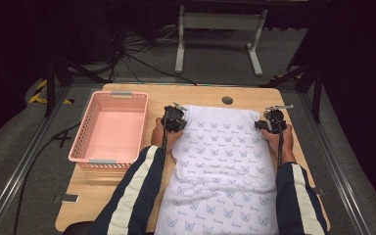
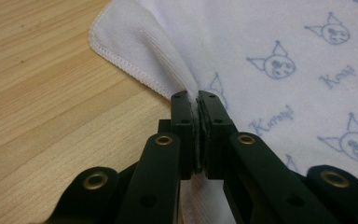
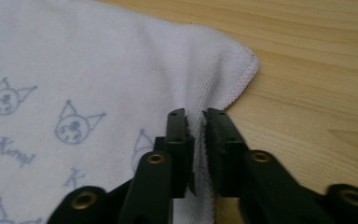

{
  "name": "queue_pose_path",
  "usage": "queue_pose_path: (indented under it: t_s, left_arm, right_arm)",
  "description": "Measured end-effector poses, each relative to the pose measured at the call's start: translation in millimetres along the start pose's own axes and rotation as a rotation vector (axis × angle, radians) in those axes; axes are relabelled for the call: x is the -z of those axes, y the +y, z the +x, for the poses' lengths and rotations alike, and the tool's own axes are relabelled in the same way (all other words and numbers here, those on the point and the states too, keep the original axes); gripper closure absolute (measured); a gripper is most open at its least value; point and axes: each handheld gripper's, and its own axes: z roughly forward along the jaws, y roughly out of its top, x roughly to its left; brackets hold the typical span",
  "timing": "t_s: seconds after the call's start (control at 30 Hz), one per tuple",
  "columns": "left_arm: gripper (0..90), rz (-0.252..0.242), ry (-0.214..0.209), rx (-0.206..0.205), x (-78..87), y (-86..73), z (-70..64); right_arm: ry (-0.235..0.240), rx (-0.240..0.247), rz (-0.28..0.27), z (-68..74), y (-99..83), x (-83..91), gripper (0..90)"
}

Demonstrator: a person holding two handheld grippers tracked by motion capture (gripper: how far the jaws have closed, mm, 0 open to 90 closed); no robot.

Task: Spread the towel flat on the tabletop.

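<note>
Towel (image 1: 223,166): a white terry cloth printed with small blue cat-like faces and script, lying flat and lengthwise on the wooden table (image 1: 88,196), its far edge near the table's far side and its near end hanging toward me. A pink basket (image 1: 85,129) stands empty just beside it on the left, apart from the cloth. I judge the towel light, soft and entirely limp; it will drape and sag between holds, fold wherever it is unsupported, and drag on the wood instead of sliding as one piece. It is not fragile, and the looped weave should give the pads good purchase. The sound places to hold it are the two far corners, just inside the stitched hem, and that is where I have it. My left claw (image 2: 196,100) is closed on a pinched ridge of cloth near the far left corner, jaws pressed together with fabric between them. My right claw (image 3: 196,116) sits at the far right corner with a fold of hem between its jaws; a narrow gap remains, so I rate that grip as lighter.
</note>
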Motion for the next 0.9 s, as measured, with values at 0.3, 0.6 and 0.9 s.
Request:
queue_pose_path:
  t_s: [0.3, 0.6, 0.9]
  left_arm:
    - [86.5, -0.032, 0.012, -0.027, 14.2, 7.1, -12.8]
    - [86.5, -0.124, -0.080, -0.196, 85.9, 0.3, -50.6]
    - [86.0, -0.153, -0.227, -0.323, 146.7, -54.9, -79.6]
  right_arm:
    - [0.042, 0.028, -0.027, 0.8, 1.1, 14.2, 86.5]
    - [0.221, 0.178, -0.143, 28.5, -6.4, 81.0, 86.5]
    - [0.387, 0.326, -0.189, 59.8, -56.8, 153.3, 86.3]
